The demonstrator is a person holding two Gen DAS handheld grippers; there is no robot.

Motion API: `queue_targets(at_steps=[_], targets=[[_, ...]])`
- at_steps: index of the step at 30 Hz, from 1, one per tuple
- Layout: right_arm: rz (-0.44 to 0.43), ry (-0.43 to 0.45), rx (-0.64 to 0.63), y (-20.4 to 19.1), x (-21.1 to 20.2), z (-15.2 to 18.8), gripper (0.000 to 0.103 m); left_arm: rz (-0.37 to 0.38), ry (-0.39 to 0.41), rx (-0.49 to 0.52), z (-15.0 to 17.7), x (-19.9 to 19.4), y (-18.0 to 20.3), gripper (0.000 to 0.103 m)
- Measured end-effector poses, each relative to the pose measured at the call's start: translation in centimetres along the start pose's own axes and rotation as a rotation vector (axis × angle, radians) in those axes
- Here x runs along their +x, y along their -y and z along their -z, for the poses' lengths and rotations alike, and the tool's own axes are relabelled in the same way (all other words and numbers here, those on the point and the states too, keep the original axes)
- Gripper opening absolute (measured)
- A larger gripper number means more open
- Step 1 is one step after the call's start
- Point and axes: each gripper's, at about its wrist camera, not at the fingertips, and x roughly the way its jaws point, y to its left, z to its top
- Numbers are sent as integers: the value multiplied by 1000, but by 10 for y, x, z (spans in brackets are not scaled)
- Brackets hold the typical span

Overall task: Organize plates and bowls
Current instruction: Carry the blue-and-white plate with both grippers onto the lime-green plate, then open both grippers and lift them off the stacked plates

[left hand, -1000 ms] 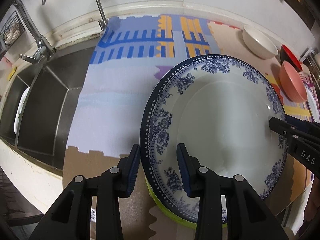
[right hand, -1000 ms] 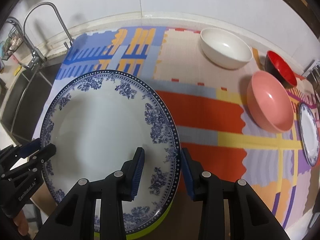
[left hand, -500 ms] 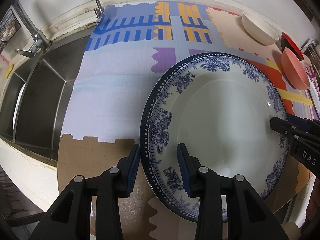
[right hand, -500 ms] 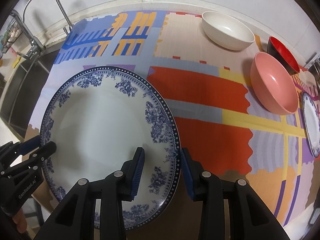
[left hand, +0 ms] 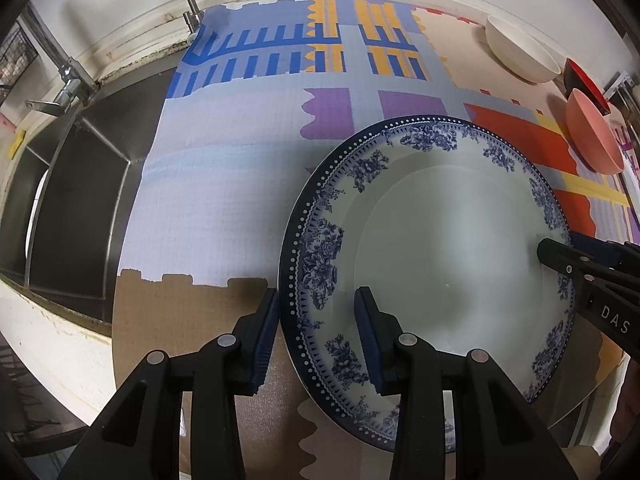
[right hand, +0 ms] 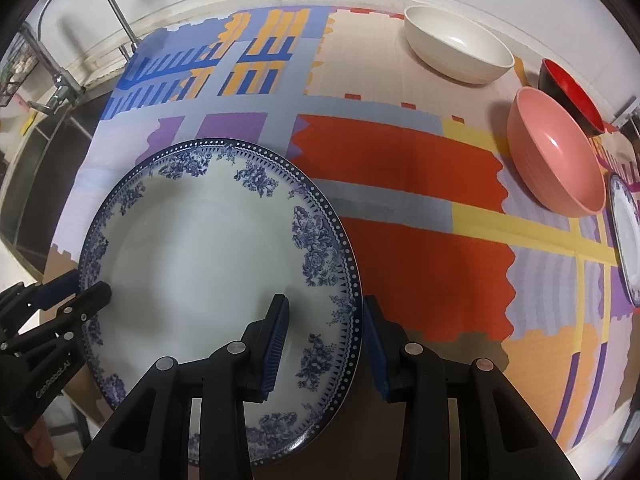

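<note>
While both grippers are pointing steeply down over the worktop, the person is carrying the blue-and-white plate [left hand: 436,256] between them near the front edge, beside the sink [left hand: 80,200]. The left gripper [left hand: 318,334] is straddling the plate's left rim, and the right gripper [right hand: 324,342] is straddling the opposite rim. Both pairs of fingers are standing narrow around the rim, though whether the pads are actually pressing cannot be told. Toward the right back corner, a white bowl [right hand: 456,50], a pink bowl [right hand: 556,160] and a red bowl [right hand: 572,92] are waiting on the patterned mat [right hand: 400,200]. To place it well, both hands should probably be lowering together, keeping the plate level and releasing only once it is resting flat.
</note>
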Motion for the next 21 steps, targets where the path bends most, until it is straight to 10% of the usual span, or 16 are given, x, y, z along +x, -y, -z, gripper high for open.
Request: queue_targets(at_steps=[21], targets=[[22,97,-40,0,-19,1,49,-11,87,48,-6,-22,9,59]])
